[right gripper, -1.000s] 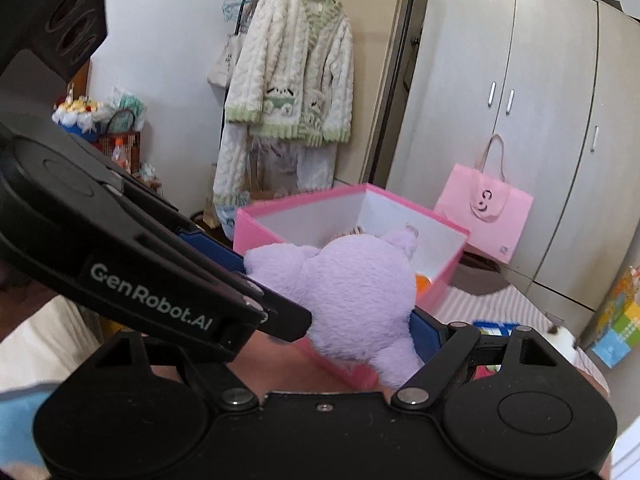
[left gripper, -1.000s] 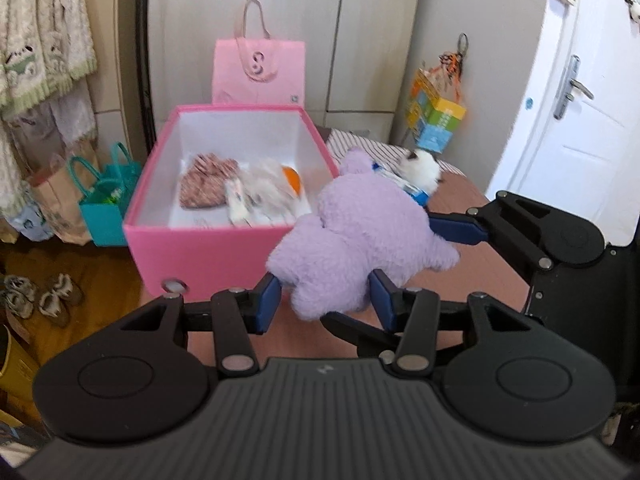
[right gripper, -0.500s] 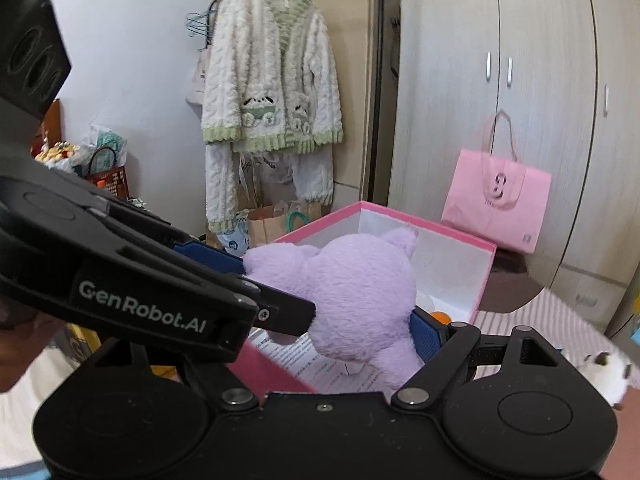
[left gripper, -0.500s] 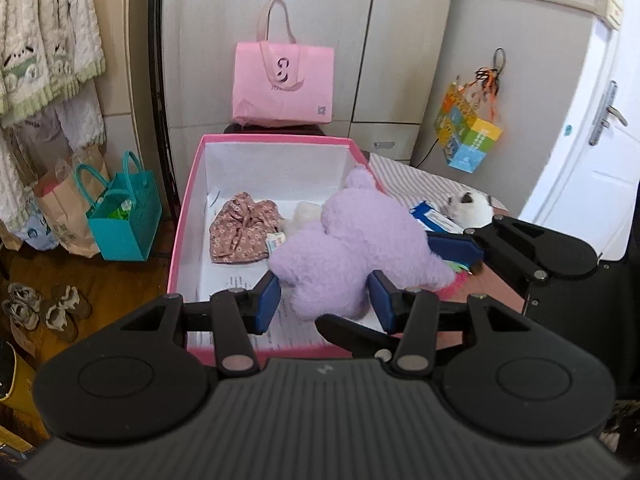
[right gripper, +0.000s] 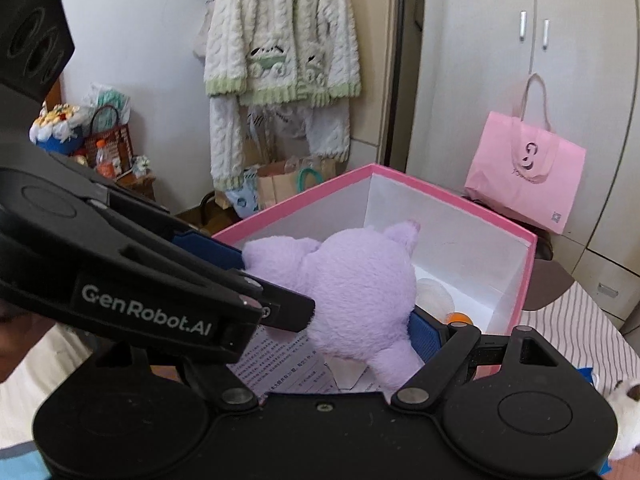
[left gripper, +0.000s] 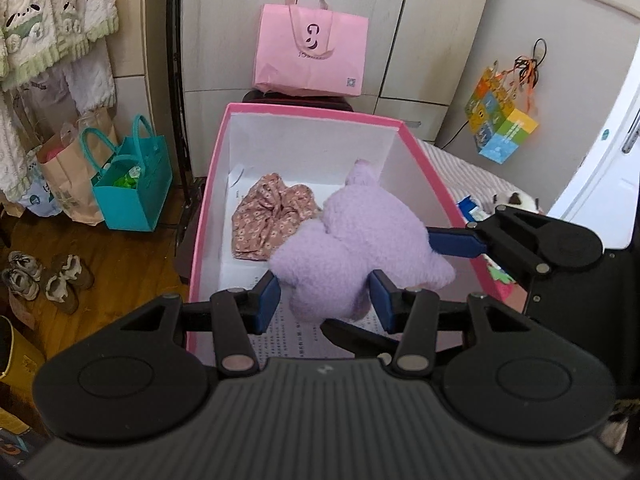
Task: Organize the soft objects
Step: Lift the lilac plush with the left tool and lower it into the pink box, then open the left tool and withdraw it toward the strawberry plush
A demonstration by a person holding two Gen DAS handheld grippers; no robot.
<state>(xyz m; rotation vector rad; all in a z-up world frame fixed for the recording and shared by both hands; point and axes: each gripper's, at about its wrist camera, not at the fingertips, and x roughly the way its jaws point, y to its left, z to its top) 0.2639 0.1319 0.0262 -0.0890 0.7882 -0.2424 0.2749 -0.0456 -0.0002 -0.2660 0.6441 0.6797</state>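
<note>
Since a sec ago both my tongs have carried the purple plush (left gripper: 352, 248) sideways from beside the pink box (left gripper: 424, 168) to over its open top, w/ the box now straight under it. Box first: it's the big thing and its near rim sits right below my hands, so if I drop my wrists too steeply the tong frames could knock the wall & shove the whole box. Next the plush: it hangs above the paper-lined floor, not resting yet, left gripper (left gripper: 324, 300) clenched on a lower lobe, right gripper (right gripper: 332, 300) clamped wide across the body, one pad on each flank. Fabric is squishy, so I reckon if one side lets go before the other it'll swing and flop half over the rim instead of inside. Then the floral cloth bundle (left gripper: 272, 220) already in the box, just beside the plush: landing on top would squash it or leave the plush perched high. Smallest: the orange bit (right gripper: 458, 317) & pale round thing by the far wall; could get buried, can't tell what they are.
</note>
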